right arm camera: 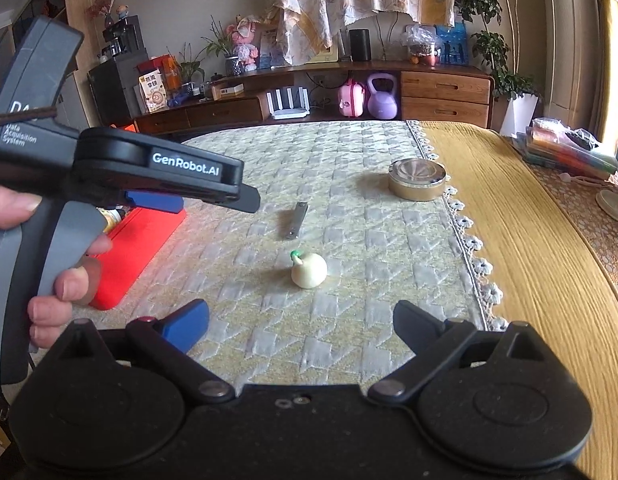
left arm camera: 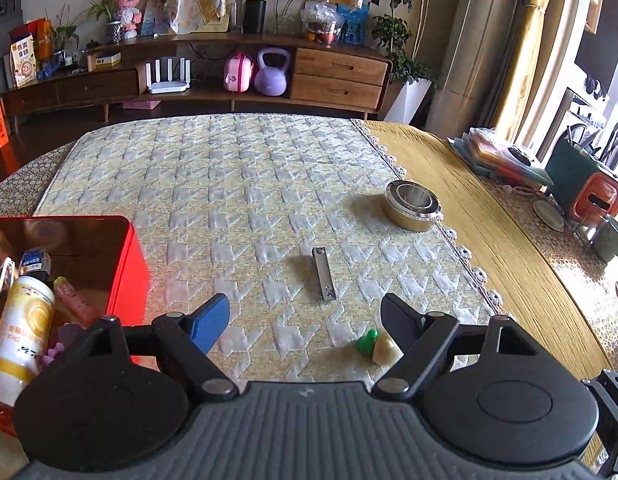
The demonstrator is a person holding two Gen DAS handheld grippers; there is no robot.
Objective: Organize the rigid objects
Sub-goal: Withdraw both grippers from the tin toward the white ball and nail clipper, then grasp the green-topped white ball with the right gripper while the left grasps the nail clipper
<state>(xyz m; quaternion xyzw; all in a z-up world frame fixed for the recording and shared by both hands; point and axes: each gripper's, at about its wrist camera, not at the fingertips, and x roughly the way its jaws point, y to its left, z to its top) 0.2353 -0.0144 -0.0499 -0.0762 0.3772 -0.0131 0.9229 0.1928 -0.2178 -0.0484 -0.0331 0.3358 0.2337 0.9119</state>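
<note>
Toy onion (right arm camera: 309, 270): 1 | metal bar (right arm camera: 296, 219): 1 | round tin (right arm camera: 417, 180): 1 | both claws released, empty

The left gripper (left arm camera: 305, 316) hangs with jaws wide and empty above the quilted table (left arm camera: 229, 184); a metal bar (left arm camera: 324, 275) lies just ahead, a red box (left arm camera: 121, 264) at left.

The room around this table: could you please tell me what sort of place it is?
Most likely a home living room: a low wooden media cabinet along the wall, a purple kettlebell on its shelf, and curtains by the window.
</note>
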